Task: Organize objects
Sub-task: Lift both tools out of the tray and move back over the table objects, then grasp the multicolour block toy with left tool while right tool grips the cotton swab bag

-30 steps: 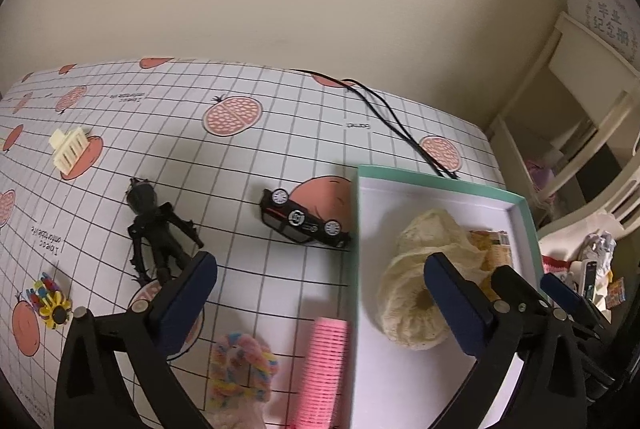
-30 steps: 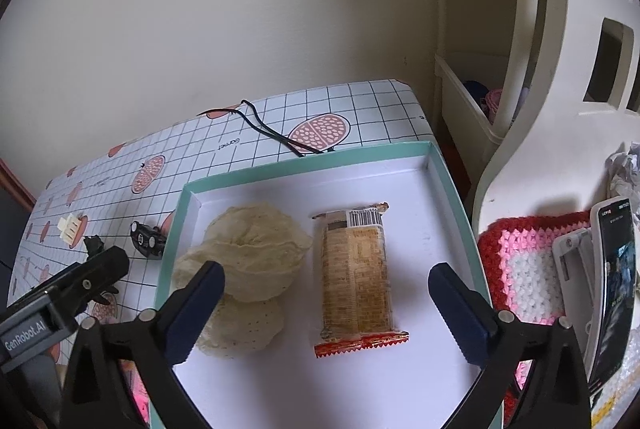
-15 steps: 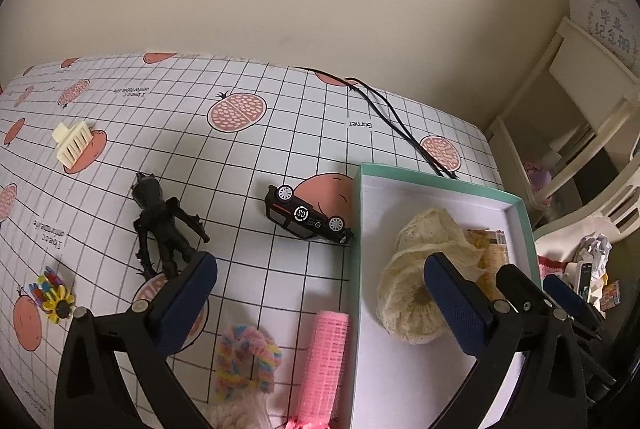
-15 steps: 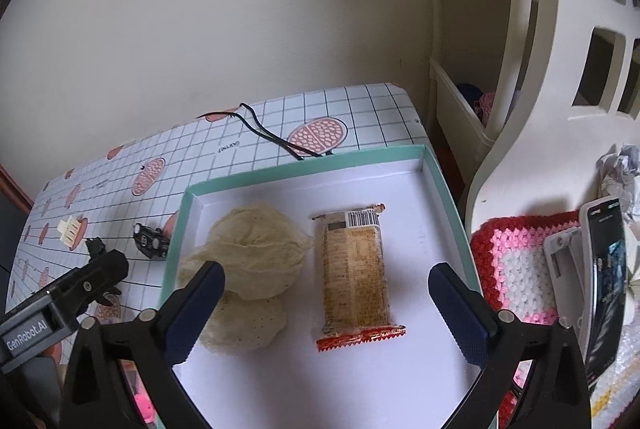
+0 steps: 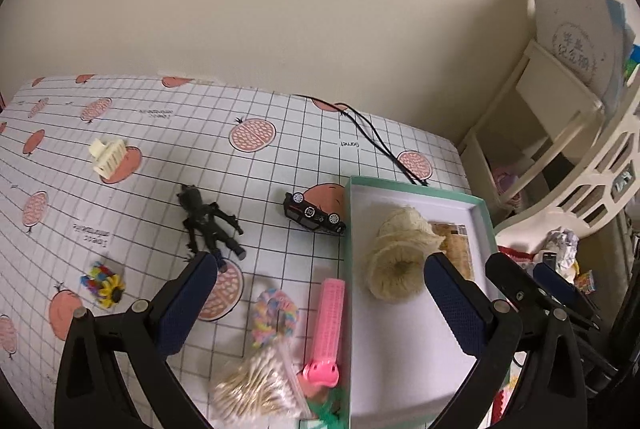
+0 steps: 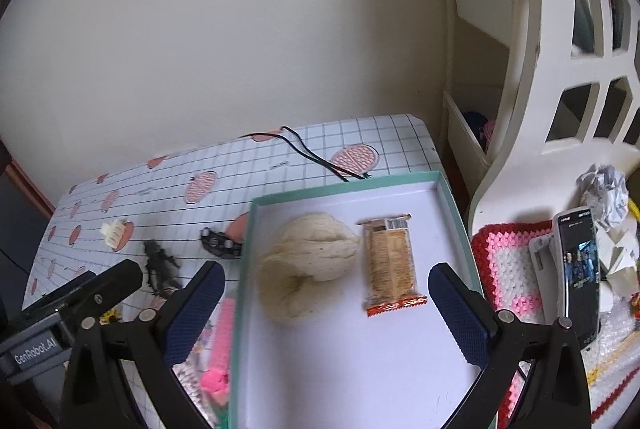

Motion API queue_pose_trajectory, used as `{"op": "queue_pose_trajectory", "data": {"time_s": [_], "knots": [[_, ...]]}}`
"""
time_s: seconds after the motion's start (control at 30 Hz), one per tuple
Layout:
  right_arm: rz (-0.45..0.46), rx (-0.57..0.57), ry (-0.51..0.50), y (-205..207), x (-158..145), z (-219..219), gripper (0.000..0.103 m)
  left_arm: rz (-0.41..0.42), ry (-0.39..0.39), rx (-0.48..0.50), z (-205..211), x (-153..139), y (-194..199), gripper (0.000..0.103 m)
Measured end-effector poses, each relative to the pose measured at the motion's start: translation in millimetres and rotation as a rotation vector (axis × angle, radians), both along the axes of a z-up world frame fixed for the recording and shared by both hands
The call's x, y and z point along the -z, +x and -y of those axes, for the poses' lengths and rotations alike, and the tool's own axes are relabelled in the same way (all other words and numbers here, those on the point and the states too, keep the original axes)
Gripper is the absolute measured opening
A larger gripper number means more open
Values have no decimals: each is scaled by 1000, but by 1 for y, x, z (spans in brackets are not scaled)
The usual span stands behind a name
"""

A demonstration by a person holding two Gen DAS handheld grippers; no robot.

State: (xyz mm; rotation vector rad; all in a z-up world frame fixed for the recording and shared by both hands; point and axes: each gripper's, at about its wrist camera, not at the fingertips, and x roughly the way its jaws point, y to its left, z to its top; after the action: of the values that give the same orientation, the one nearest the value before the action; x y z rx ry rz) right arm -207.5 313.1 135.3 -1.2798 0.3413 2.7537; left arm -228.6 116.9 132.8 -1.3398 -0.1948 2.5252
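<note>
A teal-rimmed white tray (image 5: 408, 361) (image 6: 456, 205) lies at the table's right end and holds a cream crocheted hat (image 5: 396, 257) (image 6: 308, 261) and a wrapped snack bar (image 6: 390, 267) (image 5: 454, 249). Left of the tray lie a black toy car (image 5: 314, 215) (image 6: 220, 243), a black action figure (image 5: 208, 223) (image 6: 160, 265), a pink comb (image 5: 328, 325) (image 6: 222, 333), a pastel scrunchie (image 5: 276, 315), a bag of cotton swabs (image 5: 256, 389), a cream hair claw (image 5: 108, 157) (image 6: 114, 233) and a colourful flower clip (image 5: 102, 285). My left gripper (image 5: 320, 305) hangs open above the comb. My right gripper (image 6: 326, 309) is open over the tray.
A black cable (image 5: 376, 141) runs across the gridded tablecloth (image 5: 160, 149) toward the wall. Beyond the table's right edge stand a white shelf unit (image 5: 560, 133), a crocheted pink mat (image 6: 516, 269) and a phone on a stand (image 6: 578, 269).
Both grippers have pulled back and risen. More of the near table shows in the left wrist view, including the cotton swab bag. Both stay open.
</note>
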Motion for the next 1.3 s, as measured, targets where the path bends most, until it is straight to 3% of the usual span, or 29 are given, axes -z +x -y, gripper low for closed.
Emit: {"op": "queue_pose_trajectory", "data": {"time_s": [0.37,0.73,1.0,1.3], "knots": [[-6,-29,-18,15,-21,23,103,-24,28,-70,54,-24,26,103],[6,-67,-7,13,-22,53,103,34,11,-142,113,-6,30,103],[116,-180,-27,-3,12,97,103,109,9,-230,159,23,7,103],[248,-323,-37,-7,59,154,103,179,2,-259,192,59,-9,103]]}}
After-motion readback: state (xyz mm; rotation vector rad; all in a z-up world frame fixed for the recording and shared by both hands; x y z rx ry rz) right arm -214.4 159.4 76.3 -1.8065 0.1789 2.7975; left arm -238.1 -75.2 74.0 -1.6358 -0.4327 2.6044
